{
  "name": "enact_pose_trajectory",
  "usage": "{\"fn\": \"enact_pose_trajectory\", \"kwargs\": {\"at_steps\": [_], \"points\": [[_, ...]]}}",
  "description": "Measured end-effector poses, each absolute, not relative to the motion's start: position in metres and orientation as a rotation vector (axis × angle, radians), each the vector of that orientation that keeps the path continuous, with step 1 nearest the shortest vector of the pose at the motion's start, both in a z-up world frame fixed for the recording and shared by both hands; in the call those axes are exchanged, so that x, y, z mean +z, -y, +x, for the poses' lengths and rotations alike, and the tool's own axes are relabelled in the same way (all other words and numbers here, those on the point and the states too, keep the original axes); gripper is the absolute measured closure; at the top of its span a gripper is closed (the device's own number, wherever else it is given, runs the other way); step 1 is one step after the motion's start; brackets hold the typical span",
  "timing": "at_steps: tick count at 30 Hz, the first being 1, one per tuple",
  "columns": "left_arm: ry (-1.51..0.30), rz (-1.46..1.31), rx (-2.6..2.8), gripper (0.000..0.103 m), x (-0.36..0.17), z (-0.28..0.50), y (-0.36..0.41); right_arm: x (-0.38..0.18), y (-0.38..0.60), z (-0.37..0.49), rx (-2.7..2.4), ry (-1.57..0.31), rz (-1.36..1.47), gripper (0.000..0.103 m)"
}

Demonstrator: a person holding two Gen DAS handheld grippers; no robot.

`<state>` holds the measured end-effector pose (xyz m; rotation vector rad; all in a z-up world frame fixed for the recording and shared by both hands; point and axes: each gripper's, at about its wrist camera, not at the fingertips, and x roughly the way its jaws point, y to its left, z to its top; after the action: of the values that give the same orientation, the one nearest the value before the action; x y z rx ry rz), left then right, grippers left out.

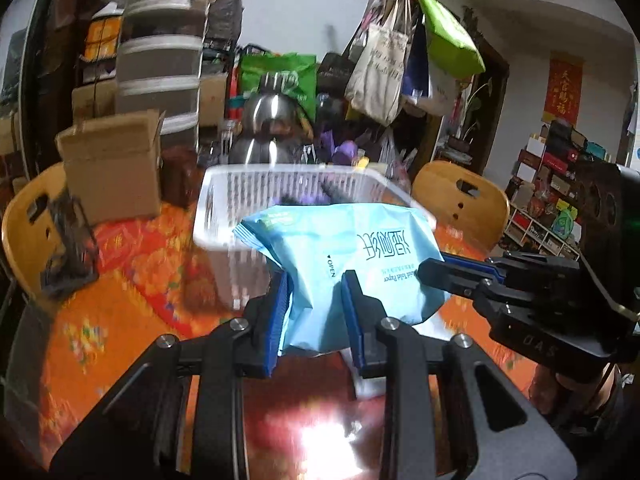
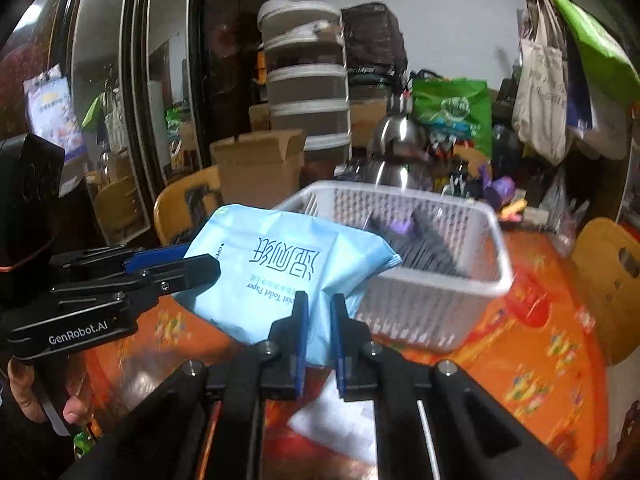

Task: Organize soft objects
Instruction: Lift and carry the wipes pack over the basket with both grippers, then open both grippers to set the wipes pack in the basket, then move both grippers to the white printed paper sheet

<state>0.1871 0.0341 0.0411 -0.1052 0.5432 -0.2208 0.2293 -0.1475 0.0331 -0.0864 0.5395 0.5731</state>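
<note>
Both grippers hold one pale blue wipes pack [image 1: 344,256] in the air in front of the white basket [image 1: 224,200].

The left gripper [image 1: 316,308] pinches the pack's near edge between its blue pads; the right gripper [image 2: 319,322] is clamped narrowly on another part of that edge. The pack hangs above the orange floral tablecloth [image 1: 120,312], clear of it, reading "OPEN" and "Moist Toilet Paper", upside down, beside large Chinese characters. "GenRobot.AI" is printed on the left gripper's body. The basket sits toward the table's far edge, with dark and purple items inside.
</note>
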Motion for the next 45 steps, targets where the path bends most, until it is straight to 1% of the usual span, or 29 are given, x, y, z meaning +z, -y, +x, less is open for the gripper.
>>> {"fn": "enact_pose_trajectory", "kwargs": {"at_steps": [4, 9, 13, 20, 21, 23, 24, 25, 27, 28, 29, 30, 31, 40, 45], "points": [[-0.504, -0.077, -0.221, 0.078, 0.082, 0.221, -0.026, 0.063, 0.151, 0.256, 0.546, -0.508, -0.100, 0.094], [-0.510, -0.082, -0.232, 0.078, 0.112, 0.278, -0.023, 0.085, 0.152, 0.307, 0.514, -0.511, -0.104, 0.094], [-0.537, -0.086, -0.229, 0.078, 0.116, 0.326, -0.024, 0.084, 0.153, 0.349, 0.505, -0.542, -0.098, 0.094], [-0.599, -0.121, -0.191, 0.078, 0.099, 0.393, -0.027, 0.070, 0.145, 0.391, 0.488, -0.555, -0.115, 0.094], [-0.604, -0.127, -0.183, 0.074, 0.096, 0.401, -0.028, 0.067, 0.145, 0.395, 0.489, -0.557, -0.115, 0.094], [-0.618, -0.136, -0.168, 0.050, 0.085, 0.413, -0.029, 0.057, 0.144, 0.407, 0.463, -0.565, -0.135, 0.093], [-0.630, -0.137, -0.162, 0.031, 0.080, 0.419, -0.030, 0.052, 0.145, 0.409, 0.451, -0.577, -0.138, 0.093], [-0.655, -0.140, -0.129, 0.027, 0.071, 0.426, -0.032, 0.045, 0.148, 0.414, 0.437, -0.606, -0.127, 0.092], [-0.653, -0.130, -0.086, 0.025, 0.062, 0.426, -0.037, 0.032, 0.159, 0.418, 0.422, -0.656, -0.088, 0.087], [-0.641, -0.126, -0.081, 0.022, 0.059, 0.424, -0.040, 0.028, 0.166, 0.419, 0.409, -0.661, -0.072, 0.072], [-0.633, -0.126, -0.082, 0.021, 0.057, 0.423, -0.043, 0.025, 0.171, 0.419, 0.397, -0.657, -0.063, 0.051], [-0.635, -0.128, -0.079, 0.021, 0.057, 0.421, -0.045, 0.024, 0.175, 0.419, 0.389, -0.653, -0.060, 0.043], [-0.641, -0.134, -0.074, 0.020, 0.055, 0.420, -0.047, 0.022, 0.178, 0.419, 0.380, -0.648, -0.059, 0.039], [-0.669, -0.111, -0.069, 0.020, 0.041, 0.407, -0.037, 0.024, 0.178, 0.408, 0.389, -0.646, -0.070, 0.038], [-0.659, -0.106, -0.068, 0.018, 0.045, 0.399, -0.033, 0.025, 0.179, 0.401, 0.390, -0.644, -0.066, 0.033]]}}
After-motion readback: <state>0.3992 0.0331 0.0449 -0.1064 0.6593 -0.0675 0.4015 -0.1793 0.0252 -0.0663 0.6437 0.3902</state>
